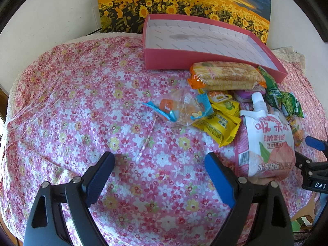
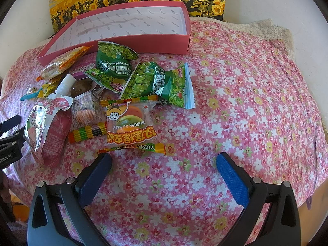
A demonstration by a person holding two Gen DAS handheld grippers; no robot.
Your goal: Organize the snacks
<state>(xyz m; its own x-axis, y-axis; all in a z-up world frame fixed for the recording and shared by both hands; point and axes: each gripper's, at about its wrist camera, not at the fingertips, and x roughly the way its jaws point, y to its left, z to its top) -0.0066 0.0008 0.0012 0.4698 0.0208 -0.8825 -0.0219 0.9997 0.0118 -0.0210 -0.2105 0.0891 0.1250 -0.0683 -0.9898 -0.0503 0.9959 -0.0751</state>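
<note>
A pile of snacks lies on a pink floral cloth (image 1: 92, 106) in front of an empty pink box (image 1: 205, 39) (image 2: 123, 20). The pile holds an orange wafer pack (image 1: 227, 75), yellow packets (image 1: 221, 123), a clear candy bag with blue ends (image 1: 180, 110), a peach jelly pouch (image 1: 268, 143) (image 2: 49, 127), green pea packets (image 2: 160, 84) and a burger gummy pack (image 2: 129, 123). My left gripper (image 1: 160, 164) is open, low over bare cloth left of the pouch. My right gripper (image 2: 164, 164) is open just below the burger gummy pack. Both hold nothing.
A sunflower painting (image 1: 184, 2) leans against the white wall behind the box. A cream towel edge (image 2: 266, 30) shows under the cloth at the back right. The cloth is bare left of the pile in the left wrist view and right of it in the right wrist view.
</note>
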